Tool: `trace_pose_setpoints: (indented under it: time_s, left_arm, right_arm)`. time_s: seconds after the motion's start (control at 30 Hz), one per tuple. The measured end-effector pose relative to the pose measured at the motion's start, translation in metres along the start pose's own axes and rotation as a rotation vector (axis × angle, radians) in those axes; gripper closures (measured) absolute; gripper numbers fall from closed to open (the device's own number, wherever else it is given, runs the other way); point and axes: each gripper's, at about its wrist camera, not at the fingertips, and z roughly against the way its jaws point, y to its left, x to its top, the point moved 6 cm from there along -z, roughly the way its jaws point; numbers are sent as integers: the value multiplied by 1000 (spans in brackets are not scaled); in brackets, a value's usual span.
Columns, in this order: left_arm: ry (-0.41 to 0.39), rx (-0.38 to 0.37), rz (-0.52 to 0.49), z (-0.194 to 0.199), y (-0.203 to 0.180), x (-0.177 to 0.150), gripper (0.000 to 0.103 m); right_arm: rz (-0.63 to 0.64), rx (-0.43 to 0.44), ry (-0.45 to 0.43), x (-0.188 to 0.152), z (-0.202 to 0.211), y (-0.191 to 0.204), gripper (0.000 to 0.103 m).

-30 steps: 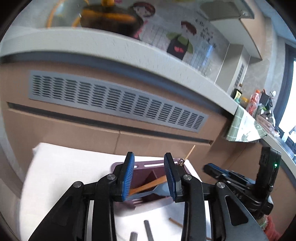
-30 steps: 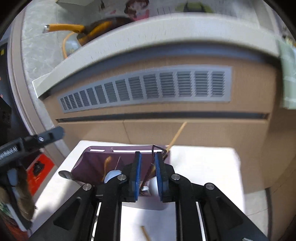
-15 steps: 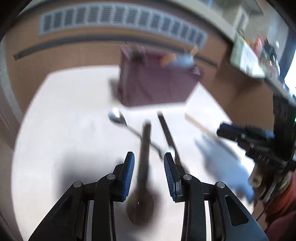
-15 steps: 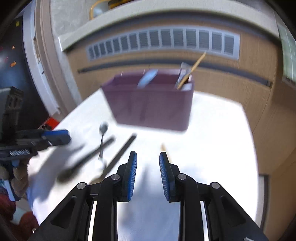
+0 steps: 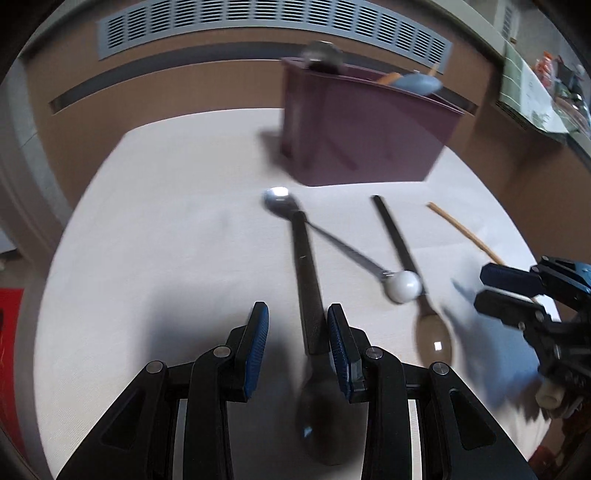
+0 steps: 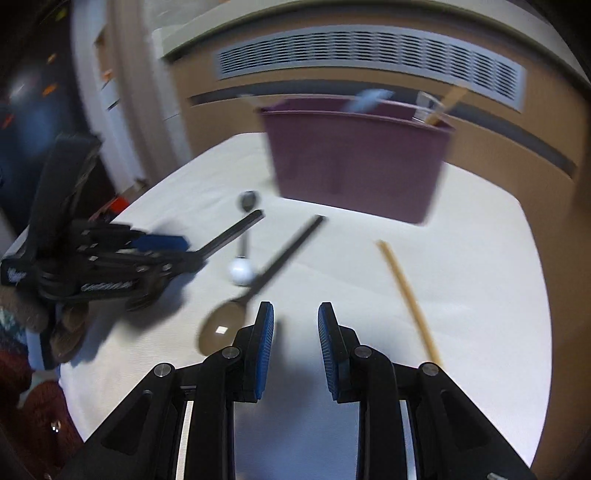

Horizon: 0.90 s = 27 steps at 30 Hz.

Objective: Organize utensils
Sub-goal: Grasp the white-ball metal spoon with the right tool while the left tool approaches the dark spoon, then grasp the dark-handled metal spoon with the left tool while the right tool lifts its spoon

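Note:
A purple utensil holder (image 5: 365,133) (image 6: 356,155) stands at the back of the white table, with a blue utensil and a wooden stick in it. On the table lie a dark spoon (image 5: 308,280) (image 6: 231,234), a second dark spoon (image 5: 402,254) (image 6: 269,269), a metal spoon with a white ball end (image 5: 332,243) (image 6: 242,254) and a wooden chopstick (image 5: 465,232) (image 6: 408,299). My left gripper (image 5: 297,328) is open, its jaws either side of the first dark spoon's handle. My right gripper (image 6: 295,332) is open and empty, between the second spoon and the chopstick.
A brown cabinet front with a grey vent grille (image 5: 266,18) (image 6: 369,51) rises behind the table (image 5: 166,221). The right gripper shows at the right edge of the left wrist view (image 5: 532,291). The left gripper shows at the left of the right wrist view (image 6: 110,254).
Both grippers came away from the holder and tilted down over the table. The right one has opened and its white-ended spoon is gone. The left one now straddles a dark spoon.

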Motion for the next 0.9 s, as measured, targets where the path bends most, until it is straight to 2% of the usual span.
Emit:
trace_pose_setpoints:
  time_s: [0.17, 0.33, 0.53, 0.73, 0.9]
  left_arm:
    - [-3, 68, 76, 9, 30, -6, 69]
    - [2, 17, 125, 14, 41, -12, 69]
    - [-2, 16, 123, 14, 41, -13, 69]
    - [-1, 16, 124, 14, 40, -13, 69]
    - [0, 26, 122, 15, 39, -12, 69]
  right_arm:
    - [104, 30, 35, 12, -23, 28, 79]
    - [112, 52, 62, 26, -46, 35, 79]
    - [146, 13, 84, 31, -69, 41, 80]
    - [133, -2, 48, 30, -54, 36, 83]
    - [78, -30, -59, 34, -12, 16, 83]
